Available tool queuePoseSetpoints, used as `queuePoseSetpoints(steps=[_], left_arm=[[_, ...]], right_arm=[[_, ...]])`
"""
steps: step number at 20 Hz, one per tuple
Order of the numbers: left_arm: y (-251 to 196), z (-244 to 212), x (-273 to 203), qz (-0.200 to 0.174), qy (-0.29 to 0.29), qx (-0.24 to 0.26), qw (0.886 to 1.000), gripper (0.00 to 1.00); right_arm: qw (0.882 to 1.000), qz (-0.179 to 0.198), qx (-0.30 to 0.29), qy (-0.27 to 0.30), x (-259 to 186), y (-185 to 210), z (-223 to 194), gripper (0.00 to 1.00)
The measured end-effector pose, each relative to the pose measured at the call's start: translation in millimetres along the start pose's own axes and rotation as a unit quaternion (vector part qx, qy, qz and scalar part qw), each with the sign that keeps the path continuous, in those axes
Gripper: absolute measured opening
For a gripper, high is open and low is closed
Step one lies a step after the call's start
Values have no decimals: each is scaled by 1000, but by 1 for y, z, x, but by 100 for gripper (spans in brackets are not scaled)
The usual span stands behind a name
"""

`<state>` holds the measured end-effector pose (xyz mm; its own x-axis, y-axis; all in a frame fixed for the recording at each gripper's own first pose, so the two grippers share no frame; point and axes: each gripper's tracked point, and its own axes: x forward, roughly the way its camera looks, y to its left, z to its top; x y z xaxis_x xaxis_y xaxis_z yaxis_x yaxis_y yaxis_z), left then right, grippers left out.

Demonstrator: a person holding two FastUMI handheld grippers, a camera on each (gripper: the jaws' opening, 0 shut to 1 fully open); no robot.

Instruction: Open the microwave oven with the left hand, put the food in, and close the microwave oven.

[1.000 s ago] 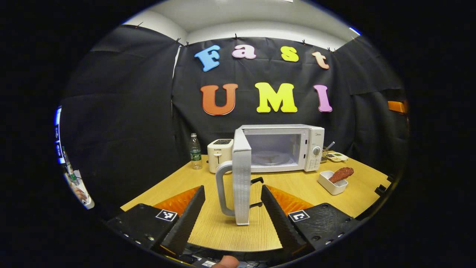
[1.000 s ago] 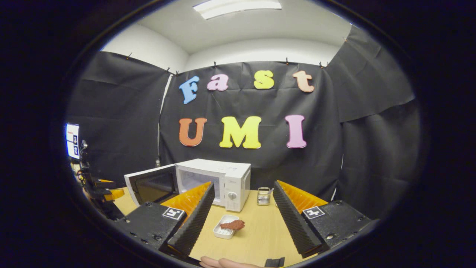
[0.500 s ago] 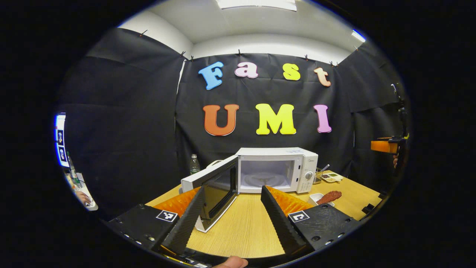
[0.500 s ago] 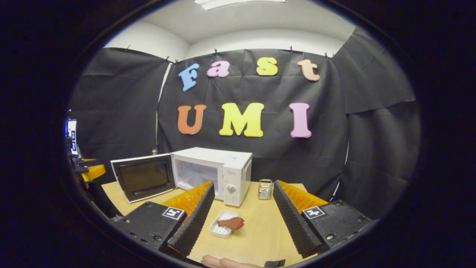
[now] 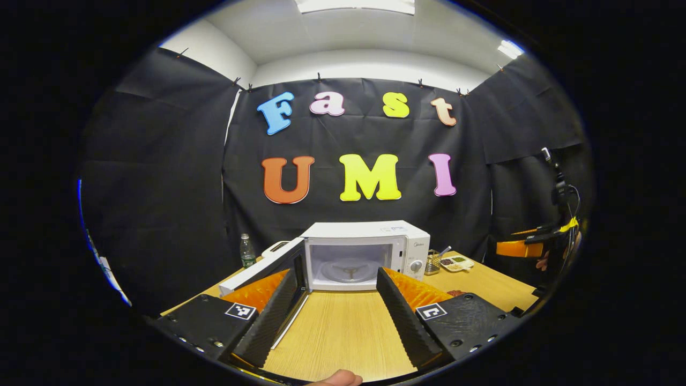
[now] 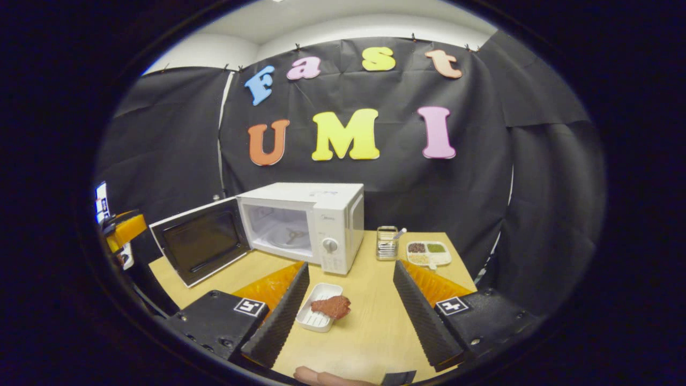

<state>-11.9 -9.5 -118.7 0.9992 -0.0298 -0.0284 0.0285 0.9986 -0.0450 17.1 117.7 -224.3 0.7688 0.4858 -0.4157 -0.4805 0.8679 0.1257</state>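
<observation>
The white microwave (image 5: 370,236) stands at the back of the wooden table with its door (image 5: 268,268) swung wide open to the left, and the turntable shows inside the cavity. My left gripper (image 5: 336,271) is open, back from the door, with nothing between its fingers. In the right gripper view the microwave (image 6: 316,214) and its open door (image 6: 201,249) are at centre left. A brown piece of food (image 6: 332,306) rests on a small white dish (image 6: 315,319) in front of the oven. My right gripper (image 6: 351,265) hangs open just above and behind the dish, touching nothing.
A metal holder with a utensil (image 6: 387,243) and a white compartment tray (image 6: 429,253) sit to the right of the microwave. A water bottle (image 5: 246,256) and a toaster (image 5: 277,247) stand behind the open door. The table (image 6: 375,332) has bare wood near its front edge.
The microwave door has swung from half open to wide open. My left gripper let go of the handle and drew back. My right gripper tilted down and came closer to the dish.
</observation>
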Motion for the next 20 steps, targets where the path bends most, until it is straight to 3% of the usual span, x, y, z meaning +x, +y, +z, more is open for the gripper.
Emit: queuePoseSetpoints(steps=[1,2,3,4,5,6,11,12,14,15,16,17,18,19,20], left_arm=[[-5,0,2,-3,-1,-1,1000,93],[-9,0,6,-4,-2,-3,1000,92],[-12,-2,9,-4,-1,-5,1000,92],[-14,-5,12,-4,4,-8,1000,92],[-16,-8,15,-3,8,-11,1000,92],[-19,-11,16,-3,11,-11,1000,93],[-21,-23,18,0,21,-4,1000,93],[-21,-26,16,0,25,-4,1000,93],[-24,-34,14,-6,32,-9,999,93],[-23,-38,14,-6,36,-12,999,93],[-21,-40,14,-4,39,-11,999,93],[-18,-40,14,0,38,-8,999,93],[-14,-38,14,6,36,-4,999,93],[-13,-35,15,9,32,-1,999,93],[-13,-32,15,9,30,-1,1000,93]], right_arm=[[1000,11,9,20,8,0,-10,100],[999,20,18,41,18,0,-21,91],[997,29,29,62,27,-1,-31,100],[995,37,41,82,36,-3,-41,91],[992,47,54,103,45,-3,-51,91],[989,56,66,122,52,-4,-62,99],[972,94,101,190,94,-11,-100,94],[968,101,110,201,101,-12,-107,80],[958,135,132,216,109,-7,-112,79],[951,149,149,228,113,-6,-117,89],[942,162,171,240,116,-3,-122,84],[931,179,190,256,117,1,-128,70],[921,191,210,265,119,5,-132,75],[915,197,223,272,121,6,-134,73],[911,202,233,275,123,6,-136,64]])
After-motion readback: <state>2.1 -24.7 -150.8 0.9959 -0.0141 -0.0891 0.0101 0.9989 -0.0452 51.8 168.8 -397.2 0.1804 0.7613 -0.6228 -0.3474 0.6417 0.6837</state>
